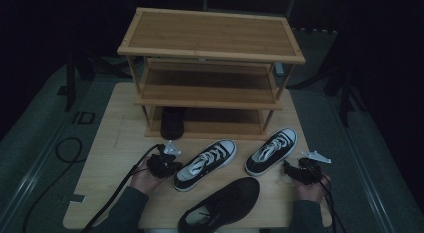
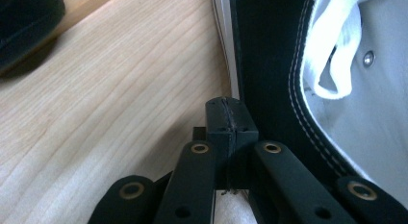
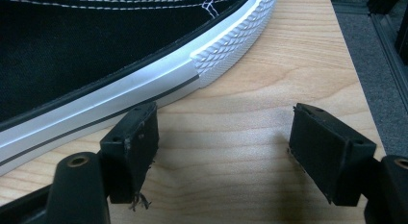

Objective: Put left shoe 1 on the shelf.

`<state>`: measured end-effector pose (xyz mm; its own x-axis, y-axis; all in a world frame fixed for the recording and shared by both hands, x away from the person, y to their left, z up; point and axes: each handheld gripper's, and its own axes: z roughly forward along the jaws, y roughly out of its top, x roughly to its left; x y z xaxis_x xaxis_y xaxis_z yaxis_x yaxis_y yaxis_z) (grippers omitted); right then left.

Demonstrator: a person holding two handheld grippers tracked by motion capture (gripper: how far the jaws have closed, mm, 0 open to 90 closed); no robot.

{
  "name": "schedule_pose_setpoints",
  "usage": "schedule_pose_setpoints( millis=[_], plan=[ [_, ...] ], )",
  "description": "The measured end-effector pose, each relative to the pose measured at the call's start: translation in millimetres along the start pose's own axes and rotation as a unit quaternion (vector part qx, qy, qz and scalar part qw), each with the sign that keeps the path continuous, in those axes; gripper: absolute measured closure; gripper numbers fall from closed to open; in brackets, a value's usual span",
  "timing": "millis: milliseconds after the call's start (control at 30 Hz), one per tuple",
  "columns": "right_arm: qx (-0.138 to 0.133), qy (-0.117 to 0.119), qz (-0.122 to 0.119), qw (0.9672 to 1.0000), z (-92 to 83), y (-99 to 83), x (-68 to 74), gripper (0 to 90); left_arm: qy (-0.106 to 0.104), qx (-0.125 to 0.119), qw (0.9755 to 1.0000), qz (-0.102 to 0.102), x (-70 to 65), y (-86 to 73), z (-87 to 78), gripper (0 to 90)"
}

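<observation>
Left claw (image 2: 230,119) pressed together, empty, beside the left sneaker (image 1: 205,164); right claw (image 3: 223,154) spread. Canvas sneaker: light, soft-walled. Grip the heel collar, likely firmest.

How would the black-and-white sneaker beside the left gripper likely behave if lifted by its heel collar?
The sneaker looks light; its canvas collar would probably flex. The toe may droop from a heel grip. Its flat rubber sole suggests it won't roll.

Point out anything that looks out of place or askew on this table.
Three shoes lie loose in front of the rack, at differing angles. The all-black shoe sits alone near the table edge; what looks like its mate is on the bottom shelf. Nothing looks spilled or damaged.
</observation>
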<state>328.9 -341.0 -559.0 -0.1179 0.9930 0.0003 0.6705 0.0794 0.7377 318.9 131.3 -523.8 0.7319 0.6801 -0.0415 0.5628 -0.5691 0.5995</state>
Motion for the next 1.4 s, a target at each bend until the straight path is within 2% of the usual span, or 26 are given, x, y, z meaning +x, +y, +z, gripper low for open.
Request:
schedule_pose_setpoints(
  millis=[67,400,467,667,933,1133,1267,1400],
  plan=[
    [0.0,0.0,0.0,1.0,0.0,0.0,-0.1,25.5,0.004,0.001,1.0,0.006,-2.4,0.8,0.3,90.0],
    [0.0,0.0,0.0,1.0,0.0,0.0,0.0,25.5,-0.009,-0.004,0.9996,0.026,-14.1,7.3,11.1,90.0],
    [0.0,0.0,0.0,1.0,0.1,0.0,0.0,25.5,-0.014,-0.005,0.9996,0.025,-15.5,8.7,13.5,90.0],
    [0.0,0.0,0.0,1.0,0.1,0.1,0.0,25.5,-0.013,-0.007,0.9995,0.029,-18.3,14.9,20.4,90.0],
    [0.0,0.0,0.0,1.0,0.3,0.2,0.2,25.5,-0.014,-0.008,0.999,0.042,-22.1,26.5,32.2,90.0],
    [0.0,0.0,0.001,1.0,0.5,0.4,0.3,25.5,-0.016,-0.018,0.999,0.037,-22.6,34.5,40.3,90.0],
    [0.0,0.0,0.0,1.0,0.5,0.5,0.4,25.5,-0.013,-0.02,0.9988,0.043,-24.3,41.0,45.6,90.0],
    [0.0,0.0,0.0,1.0,0.6,0.5,0.4,25.4,-0.021,-0.031,0.9987,0.036,-24.0,45.2,51.6,90.0]
  ],
)
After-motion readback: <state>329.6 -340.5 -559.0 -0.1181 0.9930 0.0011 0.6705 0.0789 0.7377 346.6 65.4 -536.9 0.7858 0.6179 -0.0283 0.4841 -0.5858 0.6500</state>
